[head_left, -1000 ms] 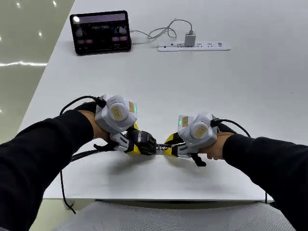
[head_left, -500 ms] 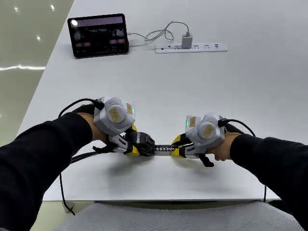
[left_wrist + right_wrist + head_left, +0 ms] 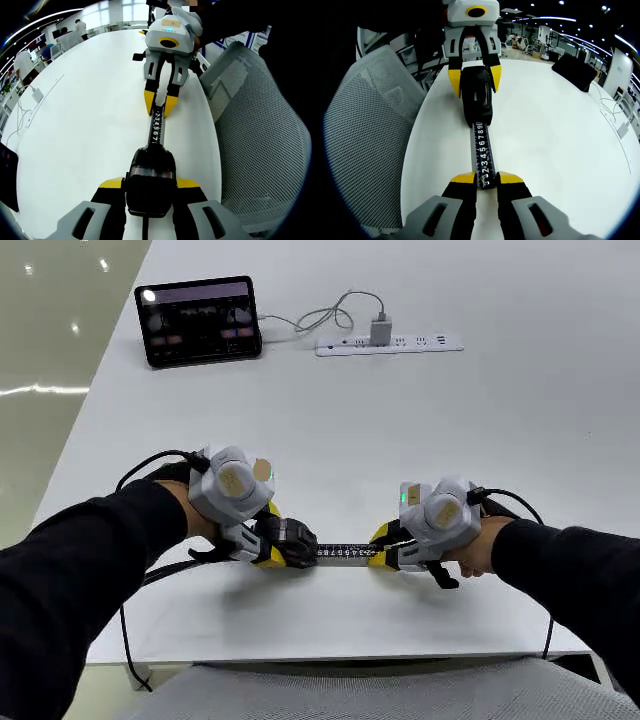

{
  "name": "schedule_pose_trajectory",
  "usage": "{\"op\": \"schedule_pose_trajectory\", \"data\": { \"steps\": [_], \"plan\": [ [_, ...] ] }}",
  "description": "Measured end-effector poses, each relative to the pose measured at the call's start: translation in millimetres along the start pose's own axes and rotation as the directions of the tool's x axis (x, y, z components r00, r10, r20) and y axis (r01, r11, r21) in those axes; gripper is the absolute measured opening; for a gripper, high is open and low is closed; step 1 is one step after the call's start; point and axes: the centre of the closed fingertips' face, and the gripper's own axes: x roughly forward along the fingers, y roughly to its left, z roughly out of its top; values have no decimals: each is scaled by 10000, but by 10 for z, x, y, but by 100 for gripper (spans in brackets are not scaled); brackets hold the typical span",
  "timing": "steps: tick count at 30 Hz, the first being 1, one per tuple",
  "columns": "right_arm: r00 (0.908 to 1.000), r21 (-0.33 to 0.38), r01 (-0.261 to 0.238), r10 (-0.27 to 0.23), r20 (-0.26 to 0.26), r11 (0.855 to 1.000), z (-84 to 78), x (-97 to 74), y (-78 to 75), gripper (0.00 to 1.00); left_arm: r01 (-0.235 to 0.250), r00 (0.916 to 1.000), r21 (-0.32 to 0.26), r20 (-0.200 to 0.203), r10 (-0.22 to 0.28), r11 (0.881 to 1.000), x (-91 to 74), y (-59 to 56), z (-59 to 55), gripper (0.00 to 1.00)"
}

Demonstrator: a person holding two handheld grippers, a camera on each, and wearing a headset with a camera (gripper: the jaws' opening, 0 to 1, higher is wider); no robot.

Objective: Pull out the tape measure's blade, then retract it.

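Head view: left gripper [image 3: 273, 536] clamps its jaws on the black plastic tape measure [image 3: 292, 540]; right gripper [image 3: 379, 547], at its 3 o'clock, pinches the numbered metal blade [image 3: 344, 552] by the tip.

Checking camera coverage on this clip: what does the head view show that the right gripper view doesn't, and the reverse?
Head view's own: the person's black sleeves and the right gripper seen from above, grey housing included. Right gripper view's own: the open office behind, with ceiling lights. Shared: the left gripper shut on the black tape measure case, the right gripper pinching the tip of the numbered blade, and the white table.
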Motion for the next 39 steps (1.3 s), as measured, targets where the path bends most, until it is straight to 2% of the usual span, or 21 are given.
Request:
{"op": "schedule_pose_trajectory", "data": {
  "steps": [19, 39],
  "plan": [
    [9996, 151, 61, -56, -268, 9999, -191, -201, -44, 10, -137, 9999, -18, -31, 137, 9999, 8, 29, -18, 32],
    [9979, -38, 184, -186, -621, 9998, -413, -387, -92, 10, -302, 9995, -195, -46, 301, 9994, 8, 22, -19, 32]
  ]
}}
